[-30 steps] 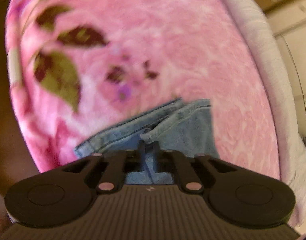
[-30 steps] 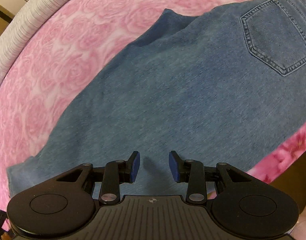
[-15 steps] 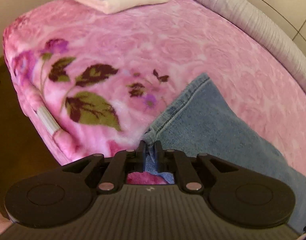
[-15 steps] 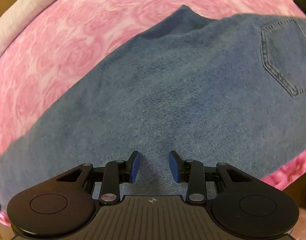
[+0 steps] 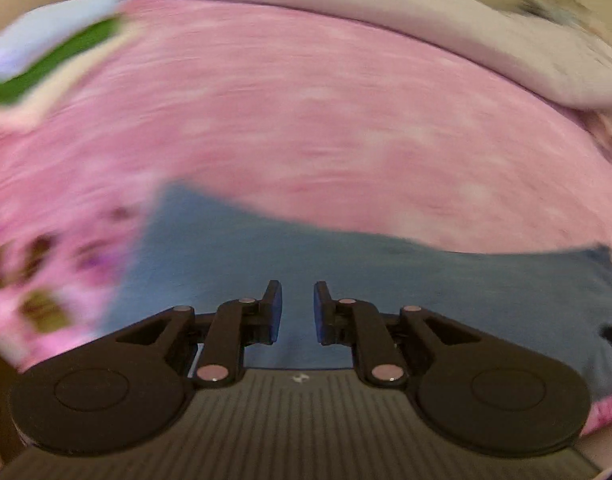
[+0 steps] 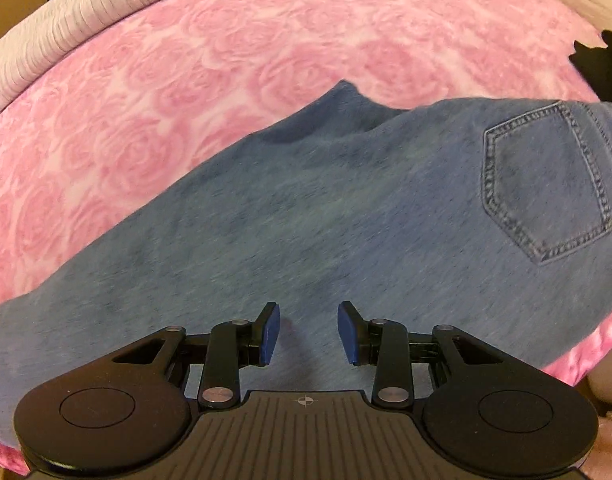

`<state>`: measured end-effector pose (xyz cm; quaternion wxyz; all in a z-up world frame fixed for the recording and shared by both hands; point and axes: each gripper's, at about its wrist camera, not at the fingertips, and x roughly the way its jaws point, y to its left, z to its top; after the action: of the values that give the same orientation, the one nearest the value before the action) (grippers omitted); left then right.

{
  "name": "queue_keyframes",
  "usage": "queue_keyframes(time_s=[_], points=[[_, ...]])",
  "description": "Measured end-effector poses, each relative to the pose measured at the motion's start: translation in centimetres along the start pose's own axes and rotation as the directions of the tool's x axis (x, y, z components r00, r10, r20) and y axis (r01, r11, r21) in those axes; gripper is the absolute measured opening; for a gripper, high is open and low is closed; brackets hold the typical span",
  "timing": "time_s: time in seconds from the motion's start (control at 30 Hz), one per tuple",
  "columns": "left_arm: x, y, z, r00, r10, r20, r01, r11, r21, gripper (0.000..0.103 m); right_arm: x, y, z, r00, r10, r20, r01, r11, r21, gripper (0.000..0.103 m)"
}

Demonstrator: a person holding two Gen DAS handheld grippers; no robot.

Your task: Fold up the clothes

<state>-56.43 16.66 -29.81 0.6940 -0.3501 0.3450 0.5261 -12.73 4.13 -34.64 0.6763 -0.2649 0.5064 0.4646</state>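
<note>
Left wrist: left gripper [image 5: 297, 307] opening, tilted over jeans [image 5: 386, 280].

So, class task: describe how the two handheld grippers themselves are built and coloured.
The left gripper and right gripper look alike: black linkage arms with silver rivets, round black side discs, a ribbed dark grey body with a small white mark, and flat blue pads on the fingers. No cables or sleeves show.

A pink rose-patterned blanket [image 6: 226, 60] covers the bed, edged by pale ribbed bedding [image 6: 66, 20].
</note>
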Motion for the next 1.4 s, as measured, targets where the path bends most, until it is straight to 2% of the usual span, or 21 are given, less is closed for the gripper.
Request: queue_keyframes(time_s=[0.03,0.1,0.17,0.3,0.37,0.43,0.47,0.53,0.6,0.67,0.7,0.77,0.83,0.87,1.0,1.03,1.07,1.13,1.23,1.33,1.4], points=[[1.4,-1.5,0.2,1.000,-0.011,-0.011,0.012,0.999,0.041,0.014,0.3,-0.4,0.2,1.000,0.002,0.002,-0.002,1.000,-0.009,0.036],[4.6,-3.8,-0.1,0.998,0.018,-0.053,-0.012,0.992,0.125,0.018,0.6,-1.5,0.8,1.000,0.004,0.010,-0.004,0.999,-0.035,0.036],[7.4,-5.0,-0.9,0.988,0.127,-0.090,-0.107,0.974,0.202,0.018,0.7,-3.5,1.7,1.000,-0.016,0.024,0.018,0.998,-0.064,0.036],[6.9,-7.2,0.5,0.972,0.210,-0.103,-0.191,0.967,0.166,0.010,0.3,-9.3,4.1,0.996,-0.079,0.040,0.081,0.995,-0.058,0.036],[6.1,-10.1,1.8,0.982,0.161,-0.094,-0.143,0.974,0.174,0.011,-0.2,-12.7,5.4,0.996,-0.084,0.043,0.085,0.996,-0.008,0.036],[6.4,-14.4,3.2,0.992,0.025,-0.121,-0.002,0.982,0.188,0.011,-0.6,-15.5,6.3,0.995,-0.093,0.046,0.092,0.995,0.037,0.036],[6.8,-16.7,3.9,0.988,-0.053,-0.143,0.080,0.978,0.191,0.011,-0.8,-16.6,6.7,0.994,-0.097,0.048,0.094,0.994,0.054,0.036],[8.0,-21.7,5.2,0.959,-0.212,-0.189,0.249,0.947,0.201,0.014,-0.9,-18.3,7.1,0.994,-0.099,0.051,0.095,0.992,0.085,0.036],[9.7,-27.0,6.6,0.904,-0.354,-0.241,0.406,0.886,0.223,0.016,-0.8,-19.6,7.5,0.994,-0.093,0.053,0.087,0.989,0.116,0.036],[11.4,-32.3,7.6,0.844,-0.440,-0.305,0.519,0.813,0.264,0.021,-0.9,-20.8,7.7,0.995,-0.071,0.065,0.061,0.987,0.148,0.036],[11.9,-34.4,7.9,0.831,-0.453,-0.322,0.543,0.788,0.291,0.021,-1.1,-21.3,7.8,0.996,-0.055,0.073,0.043,0.986,0.162,0.036],[13.1,-37.4,8.3,0.821,-0.454,-0.347,0.561,0.754,0.341,0.024,-1.8,-22.3,7.9,0.992,-0.063,0.108,0.041,0.981,0.189,0.036],[14.4,-39.7,8.4,0.818,-0.440,-0.371,0.564,0.740,0.366,0.028,-2.8,-23.1,8.1,0.979,-0.137,0.149,0.105,0.973,0.205,0.036],[15.3,-40.5,8.4,0.808,-0.439,-0.394,0.574,0.738,0.354,0.029,-3.1,-23.7,8.2,0.973,-0.163,0.161,0.126,0.968,0.216,0.036],[18.7,-42.6,7.9,0.747,-0.458,-0.482,0.624,0.733,0.272,0.025,-3.2,-26.5,8.3,0.968,-0.191,0.159,0.141,0.949,0.282,0.036],[19.2,-42.9,7.7,0.743,-0.465,-0.481,0.629,0.731,0.265,0.004,-3.0,-27.1,8.2,0.969,-0.188,0.158,0.136,0.947,0.293,0.036],[19.9,-43.0,7.7,0.746,-0.471,-0.471,0.628,0.732,0.264,0.000,-2.8,-27.6,8.1,0.971,-0.176,0.159,0.123,0.947,0.298,0.036],[20.7,-43.0,8.1,0.766,-0.472,-0.436,0.612,0.744,0.269,0.002,-1.6,-28.2,7.7,0.976,-0.168,0.137,0.122,0.948,0.294,0.036],[21.8,-42.8,8.0,0.773,-0.491,-0.402,0.615,0.735,0.285,0.002,0.0,-28.3,7.0,0.974,-0.180,0.137,0.137,0.953,0.272,0.036],[20.3,-44.0,7.4,0.809,-0.462,-0.362,0.587,0.659,0.470,0.004,-0.2,-28.0,7.1,0.972,-0.192,0.132,0.152,0.952,0.265,0.037],[18.9,-43.7,7.9,0.826,-0.461,-0.324,0.563,0.650,0.511,0.005,-1.1,-28.3,7.4,0.975,-0.188,0.120,0.143,0.939,0.314,0.037]])
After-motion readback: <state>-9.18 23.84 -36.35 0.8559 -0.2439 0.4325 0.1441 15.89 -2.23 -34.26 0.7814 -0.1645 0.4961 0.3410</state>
